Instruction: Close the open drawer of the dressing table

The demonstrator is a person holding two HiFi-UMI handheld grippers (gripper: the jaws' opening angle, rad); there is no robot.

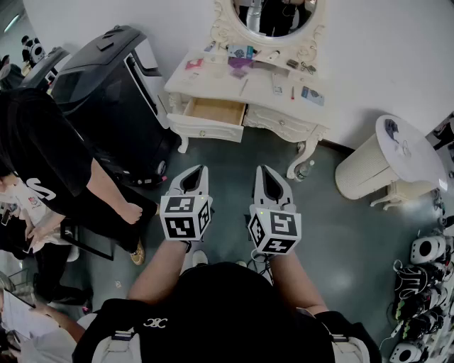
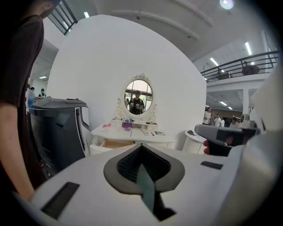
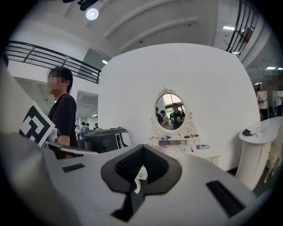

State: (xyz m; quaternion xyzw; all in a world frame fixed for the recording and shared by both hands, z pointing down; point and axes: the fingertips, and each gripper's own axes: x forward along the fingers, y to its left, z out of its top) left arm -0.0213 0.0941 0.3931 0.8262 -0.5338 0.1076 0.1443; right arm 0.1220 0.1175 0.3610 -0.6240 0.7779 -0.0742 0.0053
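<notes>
The white dressing table [image 1: 264, 91] stands against the far wall under an oval mirror [image 1: 273, 18]. Its left drawer [image 1: 213, 112] is pulled out, showing a wooden inside; the right drawer front sits flush. Both grippers hover over the grey floor, well short of the table and touching nothing. My left gripper [image 1: 195, 170] points roughly at the open drawer, jaws together. My right gripper [image 1: 264, 170] is beside it, jaws also together and empty. The left gripper view shows the left gripper [image 2: 141, 148] with the drawer [image 2: 116, 144] beyond it. The right gripper [image 3: 142, 150] faces the table [image 3: 194, 152].
A large dark grey machine [image 1: 106, 92] stands just left of the table. A person in black [image 1: 42, 163] bends over at the left. A round white side table [image 1: 397, 156] is at the right, a bottle [image 1: 303, 170] by the table leg, and gear [image 1: 418, 283] on the floor.
</notes>
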